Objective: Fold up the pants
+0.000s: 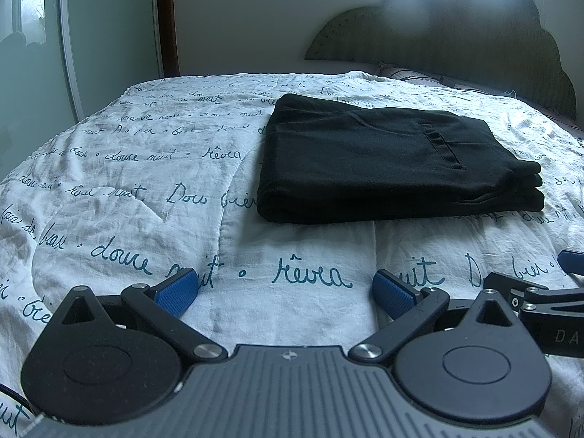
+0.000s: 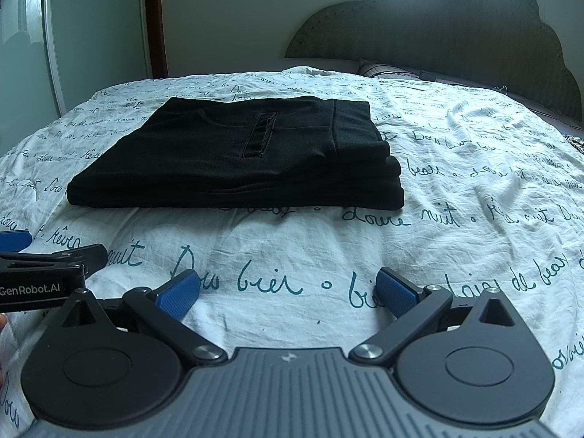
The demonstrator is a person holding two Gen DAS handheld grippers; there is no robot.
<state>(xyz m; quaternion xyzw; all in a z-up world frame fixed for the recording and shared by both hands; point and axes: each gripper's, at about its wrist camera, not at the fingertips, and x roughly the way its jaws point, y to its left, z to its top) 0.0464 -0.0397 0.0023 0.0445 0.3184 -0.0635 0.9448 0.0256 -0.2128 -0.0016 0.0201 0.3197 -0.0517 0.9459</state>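
Observation:
Black pants [image 1: 383, 168] lie folded into a flat rectangular stack on the bed, a back pocket facing up. In the right wrist view the same pants [image 2: 241, 160] sit ahead and to the left. My left gripper [image 1: 283, 290] is open, its blue pads wide apart over bare quilt, short of the stack's near edge. My right gripper [image 2: 288, 292] is open too and holds nothing. Each gripper shows at the edge of the other's view: the right gripper [image 1: 540, 292] at the right, the left gripper [image 2: 40, 266] at the left.
The bed wears a white quilt [image 1: 146, 189] printed with teal script. A dark scalloped headboard [image 2: 456, 36] and a pillow [image 2: 387, 69] stand at the far end. A glass sliding door [image 1: 33, 54] is on the left, a bright window above the headboard.

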